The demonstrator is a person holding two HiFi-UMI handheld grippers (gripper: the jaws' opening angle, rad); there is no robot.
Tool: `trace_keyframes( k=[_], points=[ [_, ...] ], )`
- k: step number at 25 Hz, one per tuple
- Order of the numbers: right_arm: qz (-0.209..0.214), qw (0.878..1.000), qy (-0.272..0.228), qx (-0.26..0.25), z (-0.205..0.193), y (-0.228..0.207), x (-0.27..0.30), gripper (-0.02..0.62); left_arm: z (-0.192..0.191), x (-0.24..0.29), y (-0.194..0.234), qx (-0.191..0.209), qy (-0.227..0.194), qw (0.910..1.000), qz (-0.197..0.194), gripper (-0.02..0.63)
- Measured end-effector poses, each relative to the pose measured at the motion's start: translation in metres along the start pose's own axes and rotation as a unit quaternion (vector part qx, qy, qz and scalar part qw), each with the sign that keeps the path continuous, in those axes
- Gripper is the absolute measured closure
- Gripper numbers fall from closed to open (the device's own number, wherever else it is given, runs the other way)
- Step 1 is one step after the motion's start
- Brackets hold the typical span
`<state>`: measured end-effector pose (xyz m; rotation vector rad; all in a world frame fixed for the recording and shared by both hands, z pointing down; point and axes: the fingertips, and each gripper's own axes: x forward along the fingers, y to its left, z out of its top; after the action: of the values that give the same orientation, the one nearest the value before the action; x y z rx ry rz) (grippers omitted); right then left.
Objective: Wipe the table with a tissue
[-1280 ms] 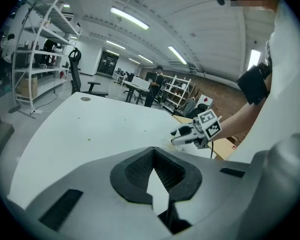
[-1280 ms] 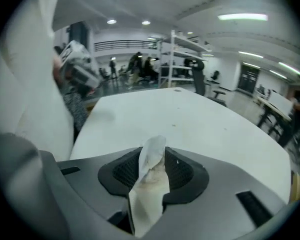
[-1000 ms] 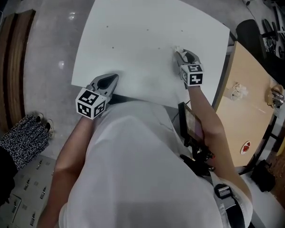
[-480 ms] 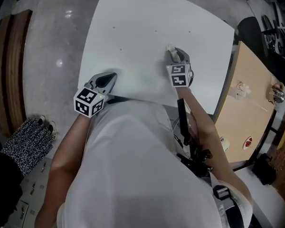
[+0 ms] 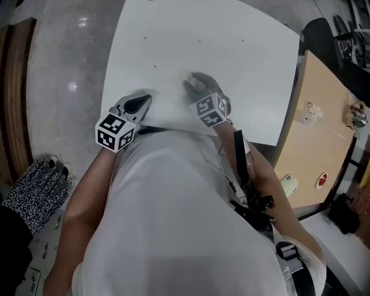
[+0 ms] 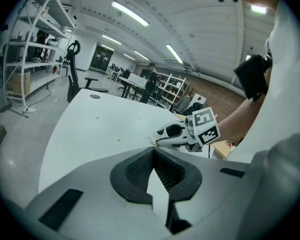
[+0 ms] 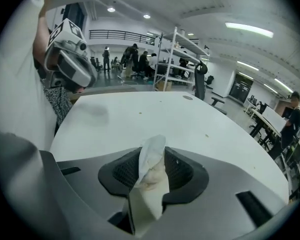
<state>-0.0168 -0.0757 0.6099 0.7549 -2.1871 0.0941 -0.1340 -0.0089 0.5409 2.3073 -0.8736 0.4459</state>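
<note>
To my right stands a light wooden table (image 5: 320, 128) with a few small items on it, and a black chair (image 5: 324, 42) is just beyond. Glossy grey floor (image 5: 61, 60) lies to my left, with speckled black-and-white fabric (image 5: 34, 187). White shelving racks (image 6: 26, 61) stand nearby.

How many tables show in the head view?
2. The white table in front of the person, and a wooden table beside it at the right. More may lie out of frame.

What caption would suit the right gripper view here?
Right gripper clamps a crumpled tissue, white table ahead, left gripper at upper left.
</note>
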Motion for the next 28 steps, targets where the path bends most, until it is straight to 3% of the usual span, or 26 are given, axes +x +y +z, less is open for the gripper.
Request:
trace_keyframes(
  k=[4,7,10,13,16,19,28],
  points=[
    [0.039,0.999,-0.013,-0.022,-0.005,-0.005,-0.002,0.468,0.001,0.0,-0.002,0.003,0.001,1.0,0.0,0.601],
    [-0.012,1.0,-0.001,0.008,-0.02,-0.042,-0.007,0.467,0.002,-0.001,-0.002,0.004,0.0,1.0,0.003,0.601],
    [-0.074,0.994,0.014,0.079,-0.044,-0.088,-0.015,0.466,0.0,-0.001,-0.003,0.003,0.001,1.0,0.005,0.601],
    [-0.121,0.98,0.027,0.153,-0.064,-0.13,-0.025,0.466,-0.002,-0.001,-0.003,0.001,0.002,1.0,0.007,0.601],
    [-0.168,0.966,0.051,0.189,-0.084,-0.165,-0.035,0.466,-0.002,-0.001,-0.005,0.001,0.001,1.0,0.008,0.601],
    [-0.23,0.942,0.079,0.232,-0.105,-0.198,-0.057,0.468,-0.002,-0.002,-0.004,-0.003,-0.001,0.9999,0.012,0.601],
    [-0.253,0.927,0.04,0.275,-0.12,-0.26,-0.072,0.468,-0.003,-0.002,0.0,-0.015,0.006,0.9995,0.026,0.601]
  ],
)
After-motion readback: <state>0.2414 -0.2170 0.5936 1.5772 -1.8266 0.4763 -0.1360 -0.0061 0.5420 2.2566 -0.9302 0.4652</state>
